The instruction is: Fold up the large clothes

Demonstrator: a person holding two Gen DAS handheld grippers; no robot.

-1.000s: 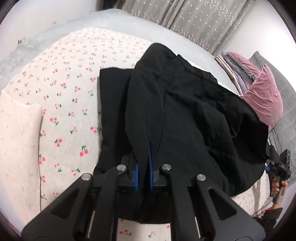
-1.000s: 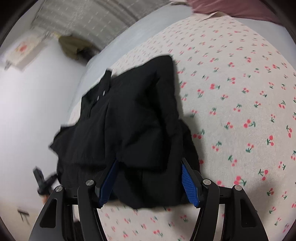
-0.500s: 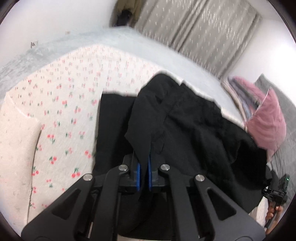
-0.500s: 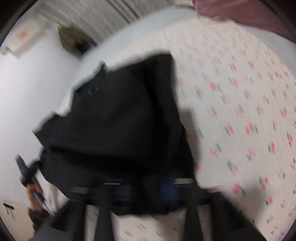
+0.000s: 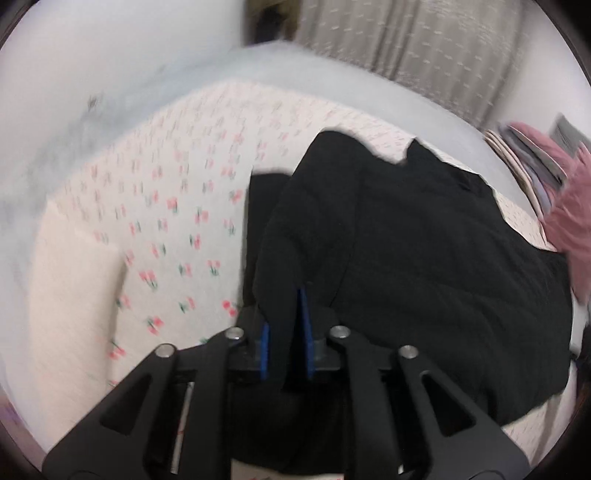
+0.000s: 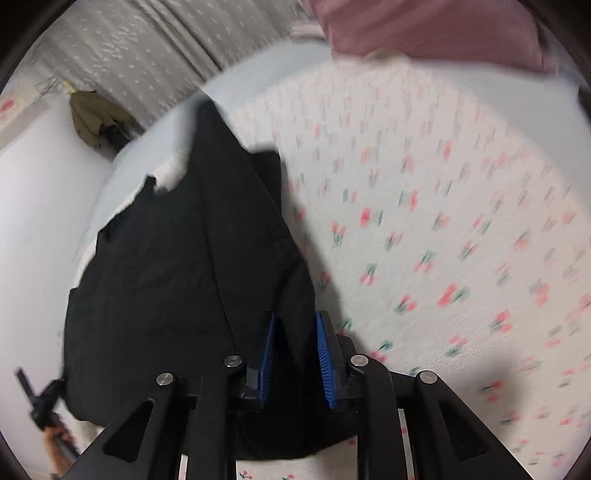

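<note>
The black garment (image 5: 424, 258) lies bunched in thick, rumpled folds on the cherry-print bed (image 5: 166, 206). The left gripper (image 5: 284, 332) and right gripper (image 6: 295, 350) each pinch its near edge.

Home bedroom. Bed with cherry-print sheet (image 5: 166, 221) over a grey cover (image 5: 295, 70), grey patterned curtains (image 5: 406, 55) behind, pink pillow (image 6: 424, 29) at the bed edge, white walls (image 5: 110, 55).
</note>
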